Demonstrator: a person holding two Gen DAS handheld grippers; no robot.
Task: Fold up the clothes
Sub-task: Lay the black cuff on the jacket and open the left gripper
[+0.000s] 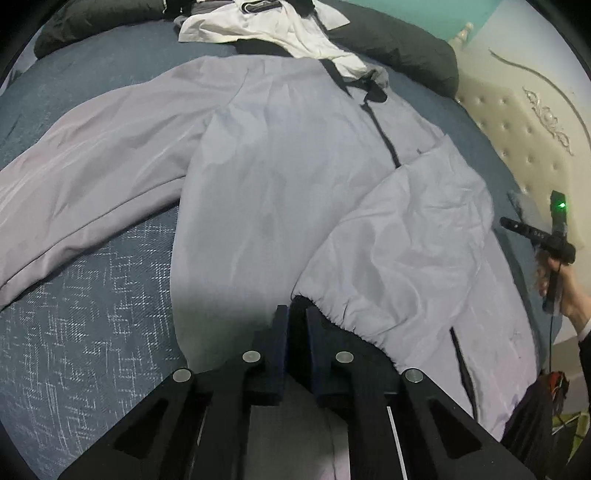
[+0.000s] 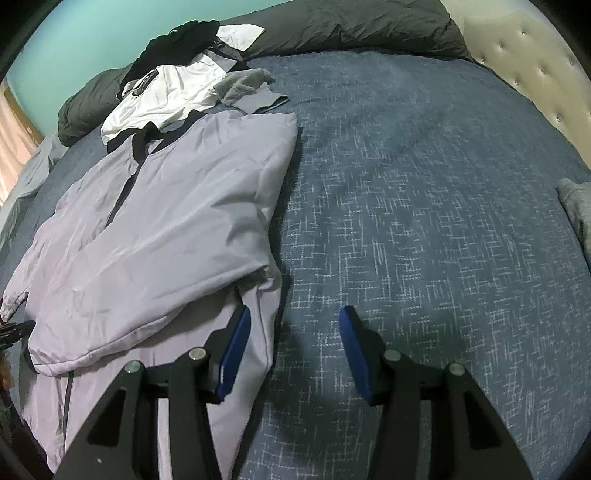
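Note:
A light lavender jacket [image 1: 280, 155] with a dark zipper lies front up on the blue bedspread [image 1: 92, 295]. Its right sleeve [image 1: 399, 236] is folded across the body, and its elastic cuff [image 1: 332, 314] lies just ahead of my left gripper [image 1: 295, 314]. The left gripper's jaws stand nearly together with a narrow gap, low over the jacket's hem. Whether they pinch cloth I cannot tell. The other sleeve [image 1: 85, 192] stretches out to the left. In the right wrist view the jacket [image 2: 155, 229] lies to the left, and my right gripper [image 2: 295, 317] is open and empty over its edge and the bedspread [image 2: 424, 221].
A white and black garment [image 1: 266, 26] and a dark pillow or duvet [image 1: 399, 44] lie at the far end of the bed. A cream tufted headboard [image 1: 517, 140] stands at the right. The other hand-held gripper [image 1: 550, 240] shows there. A grey cloth [image 2: 576, 210] lies at the right edge.

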